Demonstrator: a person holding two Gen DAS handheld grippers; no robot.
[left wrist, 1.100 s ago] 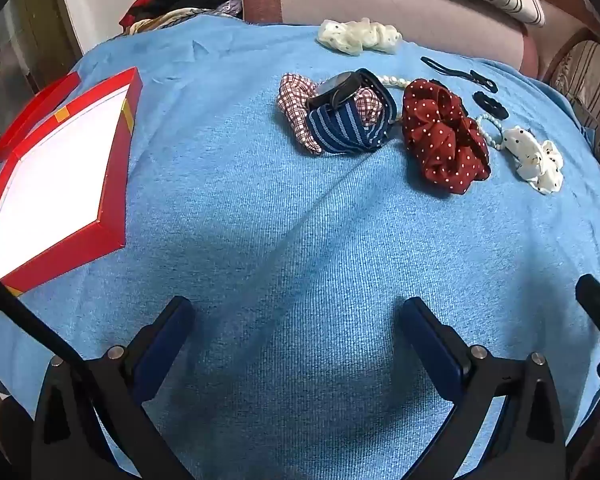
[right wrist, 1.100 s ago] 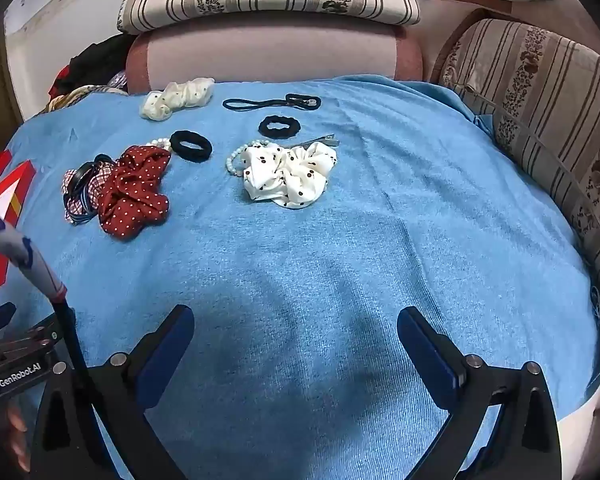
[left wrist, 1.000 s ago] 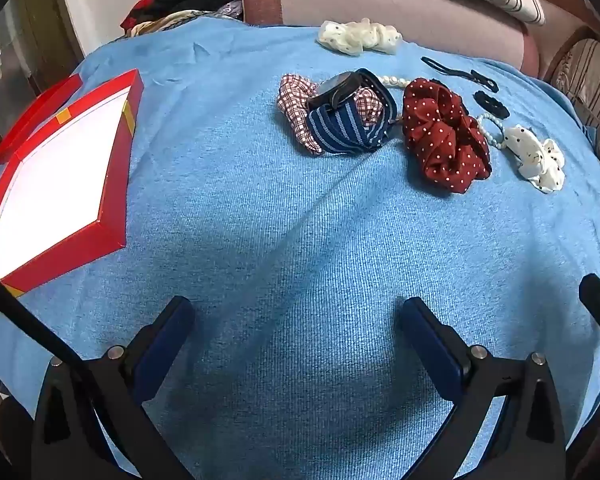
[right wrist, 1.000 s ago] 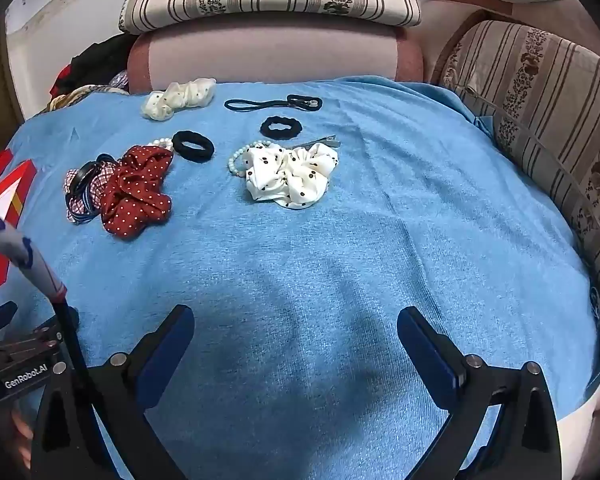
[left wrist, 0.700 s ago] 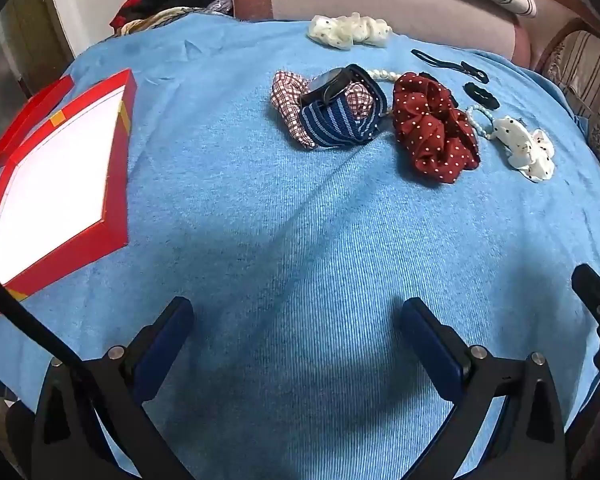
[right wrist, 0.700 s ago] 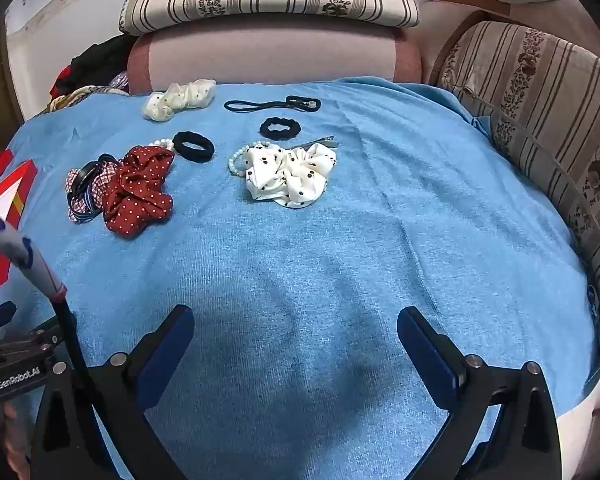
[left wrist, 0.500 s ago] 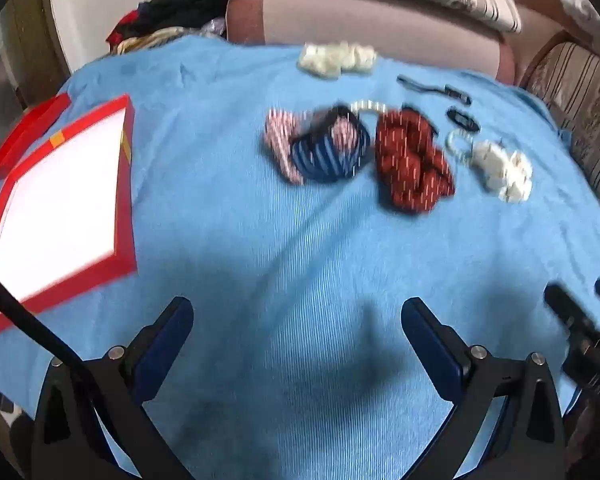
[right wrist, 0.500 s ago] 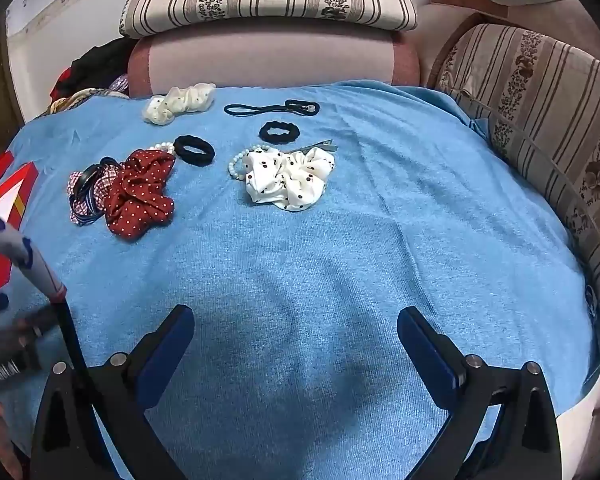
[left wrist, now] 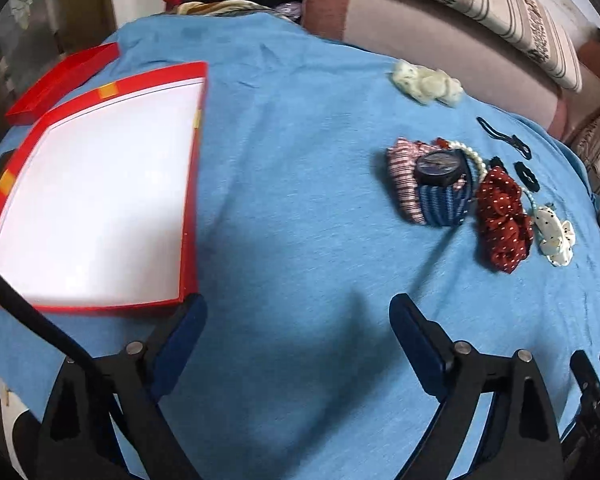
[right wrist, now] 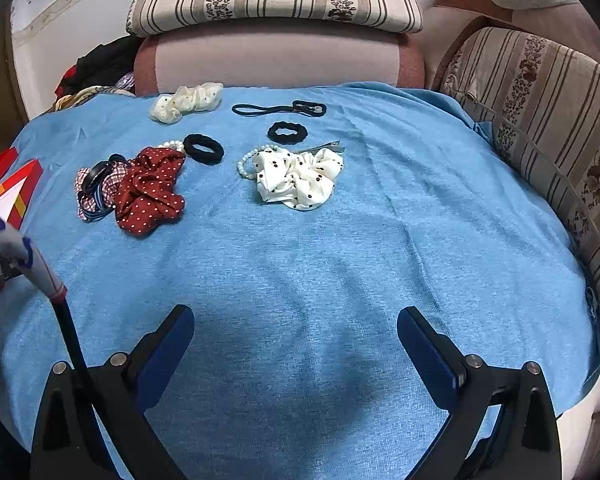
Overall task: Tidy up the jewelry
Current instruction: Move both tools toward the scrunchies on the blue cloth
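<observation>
A red box with a white inside (left wrist: 96,208) lies open on the blue cloth, left in the left wrist view; its edge shows in the right wrist view (right wrist: 18,192). A watch (left wrist: 438,166) rests on plaid and striped scrunchies (left wrist: 440,206). Beside them lie a red dotted scrunchie (left wrist: 502,220) (right wrist: 148,190), a white dotted scrunchie (right wrist: 300,178), a bead bracelet (right wrist: 246,162) and black hair ties (right wrist: 203,149). My left gripper (left wrist: 298,322) is open and empty, just right of the box's near corner. My right gripper (right wrist: 294,330) is open and empty over bare cloth.
A cream scrunchie (right wrist: 186,102) and a thin black band (right wrist: 278,109) lie at the far side. The red box lid (left wrist: 60,82) sits behind the box. A sofa back (right wrist: 278,60) and striped cushions (right wrist: 548,120) border the cloth.
My left gripper has swung left and risen: the red box is now larger and nearer, the scrunchies have shifted to the right. The right gripper has barely moved.
</observation>
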